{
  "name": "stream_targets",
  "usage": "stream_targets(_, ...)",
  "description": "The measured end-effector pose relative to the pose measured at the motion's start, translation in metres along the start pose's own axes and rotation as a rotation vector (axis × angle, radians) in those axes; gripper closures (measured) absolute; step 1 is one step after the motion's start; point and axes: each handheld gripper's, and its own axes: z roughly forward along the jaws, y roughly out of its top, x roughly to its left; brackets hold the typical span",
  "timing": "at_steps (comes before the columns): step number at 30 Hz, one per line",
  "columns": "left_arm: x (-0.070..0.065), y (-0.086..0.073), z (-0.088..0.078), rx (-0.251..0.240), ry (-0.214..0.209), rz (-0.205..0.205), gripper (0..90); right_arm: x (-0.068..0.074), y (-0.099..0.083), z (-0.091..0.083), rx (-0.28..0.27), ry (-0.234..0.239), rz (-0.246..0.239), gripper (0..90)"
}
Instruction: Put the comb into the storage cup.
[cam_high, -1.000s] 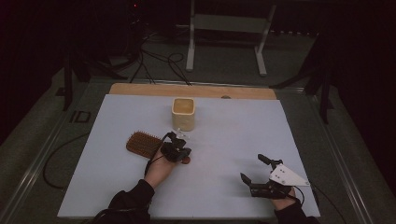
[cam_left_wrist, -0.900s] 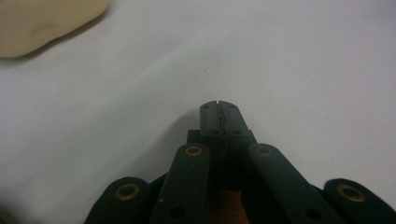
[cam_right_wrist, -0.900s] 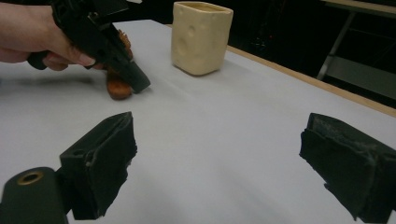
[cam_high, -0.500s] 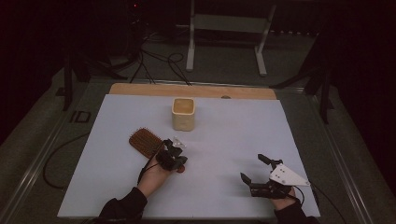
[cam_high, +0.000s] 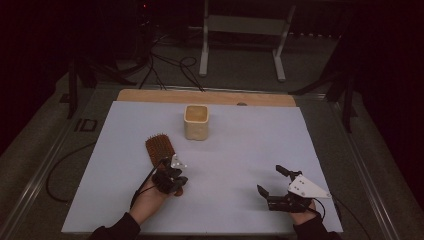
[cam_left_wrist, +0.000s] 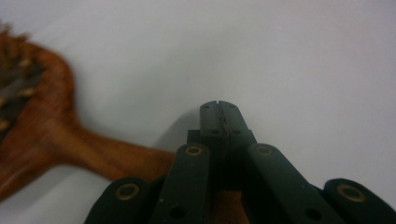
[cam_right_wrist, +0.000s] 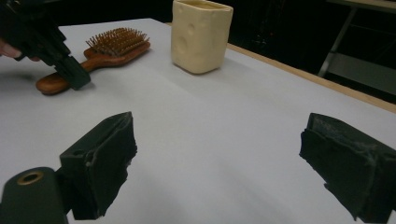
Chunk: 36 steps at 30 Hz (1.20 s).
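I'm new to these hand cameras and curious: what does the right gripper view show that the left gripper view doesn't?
Right gripper view: the cream cup, the right gripper with jaws wide apart. Left gripper view: a close-up of the left gripper, jaws shut, by the hairbrush handle. Both: that hairbrush and the white table.

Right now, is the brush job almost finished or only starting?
Only starting, it seems. Nothing looks done: the wooden hairbrush lies flat on the table, apart from the cream cup. In hand: the left gripper, jaws shut and empty, sits over the brush handle. Left: grasping and moving the brush, perhaps to the cup. The right gripper waits open.
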Motion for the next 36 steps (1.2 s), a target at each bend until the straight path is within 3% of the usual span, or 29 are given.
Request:
stream_targets(14,0.015,-0.028,-0.022,0.042,0.039,-0.03,90.0,0.001,0.0,0.001,0.005,0.0,-0.005,9.6)
stream_targets(20,0.022,-0.039,-0.032,0.046,0.044,-0.048,90.0,0.001,0.0,0.001,0.003,0.001,-0.004,9.6)
stream_targets(36,0.044,-0.063,-0.054,0.063,0.107,-0.099,90.0,0.001,0.001,0.001,0.002,0.0,-0.004,9.6)
